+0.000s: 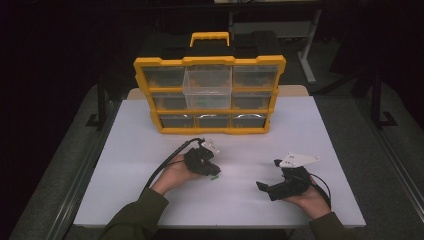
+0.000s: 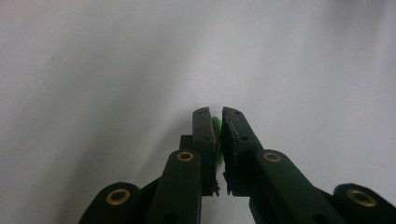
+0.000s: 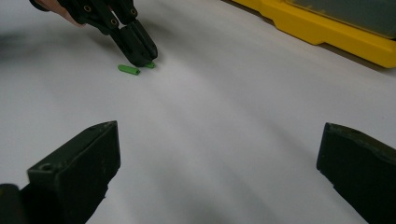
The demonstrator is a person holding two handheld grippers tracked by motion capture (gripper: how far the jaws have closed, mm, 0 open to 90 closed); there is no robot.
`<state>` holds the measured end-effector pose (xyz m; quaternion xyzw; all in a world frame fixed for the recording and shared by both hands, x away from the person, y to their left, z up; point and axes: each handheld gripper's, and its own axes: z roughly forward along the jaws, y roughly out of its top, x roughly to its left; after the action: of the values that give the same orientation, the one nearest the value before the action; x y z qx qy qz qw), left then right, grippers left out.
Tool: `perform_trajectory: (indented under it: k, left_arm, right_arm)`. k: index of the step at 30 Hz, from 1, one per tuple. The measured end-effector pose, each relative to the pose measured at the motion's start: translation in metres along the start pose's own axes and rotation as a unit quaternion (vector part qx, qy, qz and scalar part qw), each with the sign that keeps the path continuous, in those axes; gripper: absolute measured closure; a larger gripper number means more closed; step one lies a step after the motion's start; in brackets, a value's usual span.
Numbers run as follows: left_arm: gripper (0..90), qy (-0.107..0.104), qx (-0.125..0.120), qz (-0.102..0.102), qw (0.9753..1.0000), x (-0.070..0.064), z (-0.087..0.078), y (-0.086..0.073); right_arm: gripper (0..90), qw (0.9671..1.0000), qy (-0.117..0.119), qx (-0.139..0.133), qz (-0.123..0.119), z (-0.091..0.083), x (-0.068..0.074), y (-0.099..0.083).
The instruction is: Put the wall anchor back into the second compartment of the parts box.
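Note:
My left gripper [image 1: 215, 172] points down at the white table [image 1: 150, 200] left of centre, shut on a small green piece [image 2: 216, 127] pinched between its jaw tips. The right gripper view shows that gripper [image 3: 139, 57] with its tips at the table surface and the held green piece [image 3: 150, 65] peeking out. A second green piece [image 3: 129, 70], a short cylinder, lies loose on the table right beside those tips. My right gripper [image 1: 268, 174] rests near the table's front right, its jaws wide open [image 3: 218, 135] with nothing between them.
A yellow organiser [image 1: 210, 95] with rows of clear drawers stands upright at the back of the table. Its top middle drawer [image 1: 207, 89] is pulled out. The organiser's yellow base [image 3: 322, 32] runs along the far edge in the right gripper view.

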<state>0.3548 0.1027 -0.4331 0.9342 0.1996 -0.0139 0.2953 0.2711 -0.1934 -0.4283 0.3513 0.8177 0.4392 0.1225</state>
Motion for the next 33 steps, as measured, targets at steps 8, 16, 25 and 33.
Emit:
perform_trajectory:
  k: [8, 16, 25, 33]
  left_arm:
    - [84.5, 0.002, 0.007, 0.001, 1.0000, 0.005, -0.010, -0.002]
    - [84.4, 0.011, -0.005, -0.016, 0.9998, 0.014, -0.031, -0.006]
    - [84.5, 0.009, -0.038, -0.044, 0.9983, 0.023, -0.056, -0.014]
    - [84.5, 0.012, -0.047, -0.065, 0.9967, 0.028, -0.078, -0.017]
  right_arm:
    - [0.0, 1.0000, 0.000, 0.000, 0.001, 0.000, 0.000, 0.000]
    - [0.0, 1.0000, 0.000, 0.000, 0.001, 0.000, 0.000, 0.000]
    - [0.0, 1.0000, 0.001, 0.001, 0.001, 0.000, 0.000, 0.000]
    - [0.0, 1.0000, 0.001, 0.002, 0.000, 0.000, 0.001, 0.000]
